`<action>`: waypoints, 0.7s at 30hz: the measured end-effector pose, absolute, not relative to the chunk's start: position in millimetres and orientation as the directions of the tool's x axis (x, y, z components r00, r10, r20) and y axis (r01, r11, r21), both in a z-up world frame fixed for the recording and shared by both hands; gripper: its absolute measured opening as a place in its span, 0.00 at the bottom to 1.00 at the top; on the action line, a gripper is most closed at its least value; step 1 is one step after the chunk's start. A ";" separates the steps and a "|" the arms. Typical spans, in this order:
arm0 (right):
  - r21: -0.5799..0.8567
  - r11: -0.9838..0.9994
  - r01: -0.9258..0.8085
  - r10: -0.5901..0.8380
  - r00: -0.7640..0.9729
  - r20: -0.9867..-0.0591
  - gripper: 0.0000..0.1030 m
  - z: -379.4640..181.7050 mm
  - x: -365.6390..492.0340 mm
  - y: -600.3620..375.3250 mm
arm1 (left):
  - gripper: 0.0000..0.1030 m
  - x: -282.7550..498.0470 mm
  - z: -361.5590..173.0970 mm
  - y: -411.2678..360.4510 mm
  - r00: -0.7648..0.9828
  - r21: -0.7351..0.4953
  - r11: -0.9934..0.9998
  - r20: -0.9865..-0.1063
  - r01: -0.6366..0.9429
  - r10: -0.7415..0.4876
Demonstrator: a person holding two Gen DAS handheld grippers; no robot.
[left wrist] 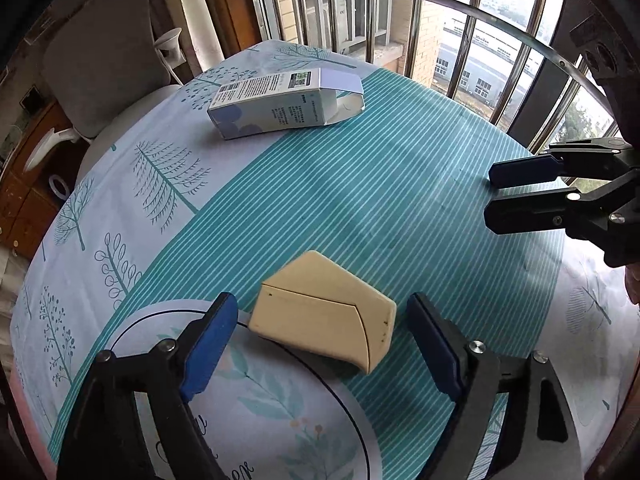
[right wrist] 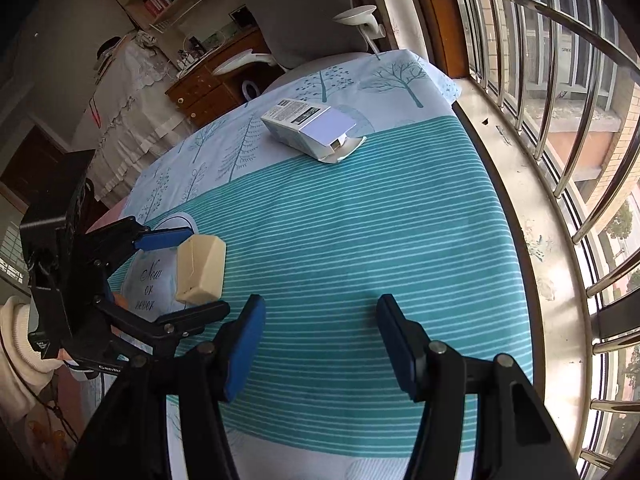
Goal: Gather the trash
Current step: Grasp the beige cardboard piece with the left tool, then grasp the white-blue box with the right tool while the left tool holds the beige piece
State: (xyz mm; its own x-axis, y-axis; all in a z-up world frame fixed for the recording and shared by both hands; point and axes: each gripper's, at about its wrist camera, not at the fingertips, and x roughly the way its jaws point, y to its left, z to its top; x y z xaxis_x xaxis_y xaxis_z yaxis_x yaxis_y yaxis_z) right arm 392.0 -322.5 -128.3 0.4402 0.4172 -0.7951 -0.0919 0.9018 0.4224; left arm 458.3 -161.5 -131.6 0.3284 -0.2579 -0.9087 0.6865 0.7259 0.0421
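A cream box [left wrist: 324, 320] lies on the teal striped tablecloth [left wrist: 360, 200], between the blue pads of my left gripper [left wrist: 322, 340]. Thin gaps show on both sides of the box, so the jaws stand open around it. In the right wrist view the same cream box [right wrist: 200, 270] sits between the left gripper's fingers [right wrist: 164, 238]. A white and blue carton [left wrist: 276, 102] [right wrist: 308, 128] lies on its side at the far end with its flap open. My right gripper [right wrist: 320, 340] [left wrist: 490, 192] hovers open and empty over the stripes.
A grey chair [left wrist: 104, 60] stands beyond the table's far edge, with a wooden drawer unit [right wrist: 204, 92] behind it. Window bars [right wrist: 560, 100] and a sill run along the table's right side. A cream sleeve [right wrist: 16, 344] shows at the left.
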 end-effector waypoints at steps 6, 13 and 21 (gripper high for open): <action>0.411 0.908 -0.086 0.407 0.424 -0.809 0.57 -127.3 403.5 -322.4 | 0.62 464.0 -129.5 -164.4 0.322 0.045 0.775 -0.923 0.631 -0.208; 0.347 0.929 -0.130 0.366 0.466 -0.806 0.63 -105.1 438.7 -321.0 | 0.62 482.0 -121.6 -137.3 0.361 0.079 0.917 -0.930 0.391 -0.074; 0.213 0.946 -0.244 0.313 0.516 -0.797 0.70 -84.3 500.3 -297.9 | 0.62 492.6 -104.7 -108.0 0.391 0.014 0.983 -0.919 0.186 -0.060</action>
